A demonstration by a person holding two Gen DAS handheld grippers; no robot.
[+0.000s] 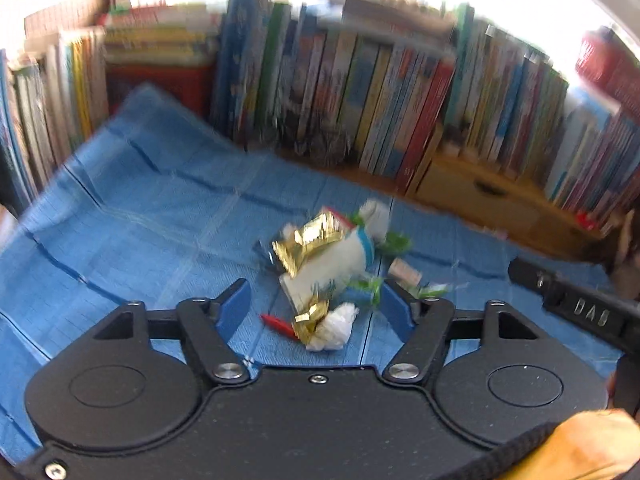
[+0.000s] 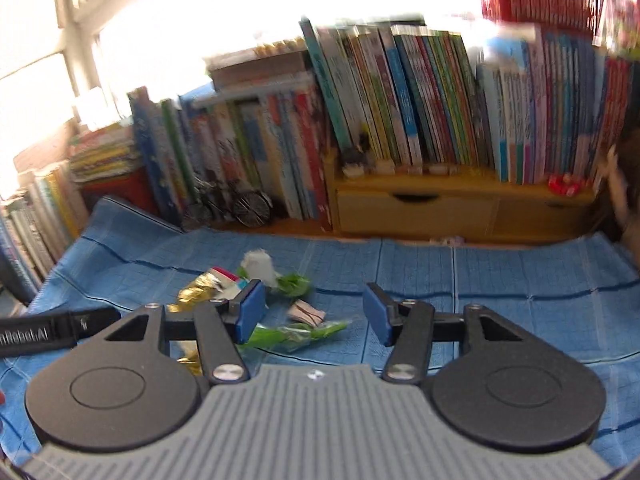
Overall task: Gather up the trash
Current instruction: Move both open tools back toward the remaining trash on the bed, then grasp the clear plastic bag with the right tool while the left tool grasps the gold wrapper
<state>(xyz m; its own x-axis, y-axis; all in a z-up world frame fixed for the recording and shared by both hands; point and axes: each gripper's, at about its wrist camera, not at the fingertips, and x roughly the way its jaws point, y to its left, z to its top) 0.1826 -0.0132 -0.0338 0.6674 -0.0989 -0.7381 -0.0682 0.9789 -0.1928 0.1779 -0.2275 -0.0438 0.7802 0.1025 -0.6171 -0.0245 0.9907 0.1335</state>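
A heap of trash lies on a blue cloth [image 1: 140, 208]: gold foil wrappers [image 1: 308, 240], a white crumpled tissue [image 1: 334, 326], a red scrap [image 1: 278, 324] and green wrappers [image 1: 394, 240]. My left gripper [image 1: 316, 300] hangs open just above the near end of the heap, its blue pads either side of the tissue. In the right wrist view the same trash sits left of centre: a green wrapper [image 2: 296, 334], a small folded paper [image 2: 306, 314], gold foil [image 2: 198, 290]. My right gripper [image 2: 316, 316] is open, with the green wrapper and the paper between its pads.
Rows of upright books [image 2: 420, 96] and a wooden drawer unit [image 2: 440, 208] line the far edge of the cloth. More books [image 1: 48, 120] stand along the left side. Bare blue cloth [image 2: 520, 280] spreads to the right of the trash. The other gripper's black strap [image 2: 48, 334] shows at the left.
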